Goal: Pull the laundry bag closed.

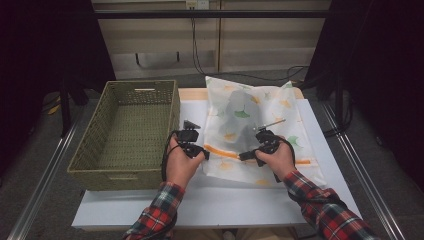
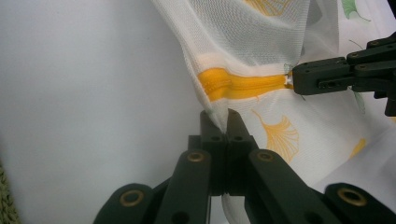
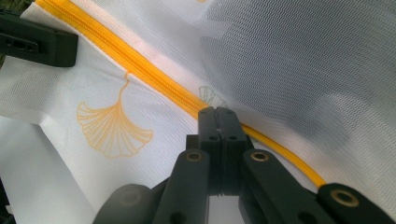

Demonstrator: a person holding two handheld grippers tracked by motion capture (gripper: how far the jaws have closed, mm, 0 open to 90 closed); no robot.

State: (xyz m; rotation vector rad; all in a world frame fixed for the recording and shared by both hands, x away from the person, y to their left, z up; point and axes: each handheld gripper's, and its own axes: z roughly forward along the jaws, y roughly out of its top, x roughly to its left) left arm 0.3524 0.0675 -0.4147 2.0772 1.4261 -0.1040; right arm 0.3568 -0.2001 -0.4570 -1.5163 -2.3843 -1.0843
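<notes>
The left gripper (image 2: 219,122) has its jaws pressed together on the corner edge of the mesh laundry bag (image 2: 261,42), pinching the white netting just below the end of the orange zipper (image 2: 238,85). In the high view this left gripper (image 1: 204,155) sits at the bag's near left corner, held by the left hand (image 1: 181,165).

The right gripper (image 3: 218,114) also has its jaws pressed together, closed at the zipper (image 3: 154,77) line; the frames do not show clearly whether it pinches the zipper pull or the tape itself. In the high view the right gripper (image 1: 243,156) meets the zipper partway along, held by the right hand (image 1: 277,160). The two grippers are near each other on the same zipper.

The laundry bag (image 1: 250,110) lies on the white worktop (image 1: 210,202), from its far edge towards its middle, right of centre. The bag is white mesh printed with orange and green ginkgo leaves (image 3: 112,128); a grey item (image 1: 235,117) shows through the netting. No readable writing or label is visible on the bag.

A green woven basket (image 1: 100,130) stands at the left edge of the worktop, just beside the bag.
</notes>
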